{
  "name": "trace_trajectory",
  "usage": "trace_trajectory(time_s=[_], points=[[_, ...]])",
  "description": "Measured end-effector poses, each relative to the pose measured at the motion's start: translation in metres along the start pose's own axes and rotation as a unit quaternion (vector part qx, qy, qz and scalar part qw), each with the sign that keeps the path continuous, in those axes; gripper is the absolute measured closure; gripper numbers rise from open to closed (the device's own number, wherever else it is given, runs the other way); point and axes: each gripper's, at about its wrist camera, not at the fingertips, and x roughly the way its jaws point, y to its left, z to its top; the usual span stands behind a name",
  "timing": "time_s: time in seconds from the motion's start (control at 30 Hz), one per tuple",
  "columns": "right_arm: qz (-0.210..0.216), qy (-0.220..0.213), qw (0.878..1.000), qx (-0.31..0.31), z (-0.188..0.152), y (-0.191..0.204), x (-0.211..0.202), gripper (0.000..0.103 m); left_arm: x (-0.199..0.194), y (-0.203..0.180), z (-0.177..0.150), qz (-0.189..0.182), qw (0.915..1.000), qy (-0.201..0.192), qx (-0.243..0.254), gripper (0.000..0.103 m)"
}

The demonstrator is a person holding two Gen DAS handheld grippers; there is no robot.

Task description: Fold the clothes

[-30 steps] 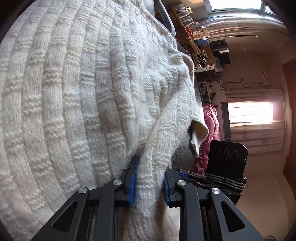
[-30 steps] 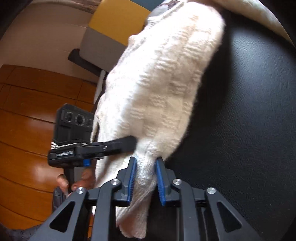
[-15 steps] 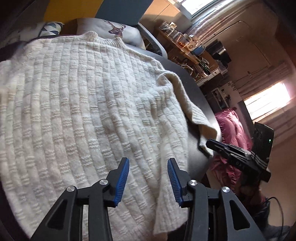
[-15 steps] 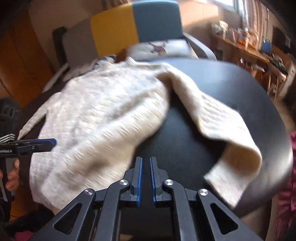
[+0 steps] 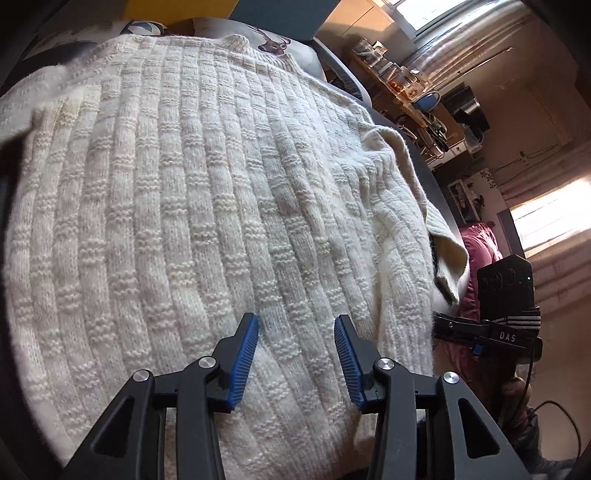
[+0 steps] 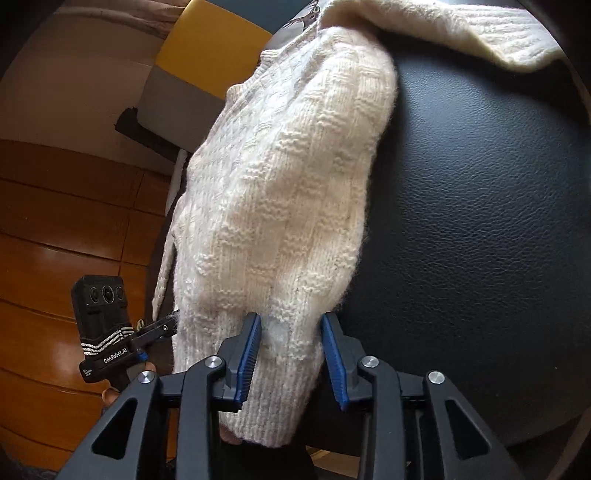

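- Left tool [image 5: 296, 334]: spread wide above cream knit sweater [image 5: 207, 206], gripping nothing.
- Right tool [image 6: 291, 332]: parted, straddling sweater edge over black tabletop [image 6: 480, 229], not clamped.

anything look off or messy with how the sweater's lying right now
Yes: the cream sweater lies mostly flat on the black table, but one sleeve is flopped crookedly across it, and the fabric bunches beside it.
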Motion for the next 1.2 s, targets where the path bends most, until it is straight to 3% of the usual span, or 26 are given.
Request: trace_trajectory(time_s=[0.1, 0.13, 0.17, 0.27, 0.33, 0.4, 0.5, 0.53, 0.67, 0.7, 0.73, 0.87, 0.97, 1.03, 1.13, 1.2], points=[[-0.012, 0.003, 1.000, -0.010, -0.001, 0.002, 0.000, 0.069, 0.003, -0.006, -0.002, 0.019, 0.9997, -0.006, 0.017, 0.059], [-0.039, 0.004, 0.999, -0.032, -0.001, 0.008, 0.002, 0.077, 0.004, -0.009, -0.003, 0.026, 0.9994, -0.008, 0.020, 0.059], [-0.065, 0.006, 0.996, -0.053, -0.002, 0.015, 0.005, 0.093, 0.004, -0.011, -0.004, 0.033, 0.9992, -0.010, 0.023, 0.059], [-0.150, 0.006, 0.978, -0.146, -0.009, 0.041, 0.010, 0.094, 0.006, -0.018, -0.006, 0.059, 0.9975, -0.017, 0.035, 0.059], [-0.234, 0.005, 0.946, -0.224, -0.017, 0.061, 0.013, 0.093, 0.010, -0.026, -0.008, 0.082, 0.9953, -0.023, 0.046, 0.059], [-0.327, 0.003, 0.899, -0.292, -0.023, 0.072, 0.013, 0.093, 0.014, -0.035, -0.010, 0.109, 0.9916, -0.028, 0.064, 0.059], [-0.417, 0.010, 0.852, -0.316, -0.021, 0.059, -0.002, 0.093, 0.019, -0.045, -0.014, 0.145, 0.9846, -0.034, 0.091, 0.058], [-0.439, 0.011, 0.844, -0.308, -0.018, 0.048, -0.011, 0.093, 0.021, -0.047, -0.015, 0.151, 0.9831, -0.036, 0.098, 0.058], [-0.456, 0.000, 0.854, -0.250, -0.012, 0.006, -0.060, 0.093, 0.028, -0.052, -0.018, 0.169, 0.9777, -0.041, 0.118, 0.055], [-0.448, -0.011, 0.863, -0.235, -0.011, 0.002, -0.068, 0.093, 0.028, -0.052, -0.018, 0.172, 0.9767, -0.041, 0.121, 0.054], [-0.431, -0.021, 0.876, -0.216, -0.010, -0.001, -0.077, 0.092, 0.029, -0.052, -0.019, 0.176, 0.9756, -0.041, 0.125, 0.054], [-0.355, -0.075, 0.911, -0.195, -0.005, 0.012, -0.097, 0.084, 0.020, -0.049, -0.020, 0.185, 0.9740, -0.044, 0.122, 0.053], [-0.269, -0.073, 0.941, -0.192, 0.006, 0.042, -0.065, 0.082, 0.003, -0.043, -0.022, 0.201, 0.9708, -0.066, 0.113, 0.053], [-0.246, -0.060, 0.949, -0.189, 0.006, 0.045, -0.056, 0.082, -0.008, -0.037, -0.023, 0.214, 0.9681, -0.078, 0.105, 0.053], [-0.261, -0.021, 0.947, -0.183, -0.003, 0.037, -0.035, 0.082, -0.011, -0.011, -0.024, 0.242, 0.9646, -0.066, 0.082, 0.053], [-0.265, -0.013, 0.947, -0.181, -0.004, 0.028, -0.028, 0.082, -0.012, 0.001, -0.027, 0.235, 0.9659, -0.069, 0.083, 0.053]])
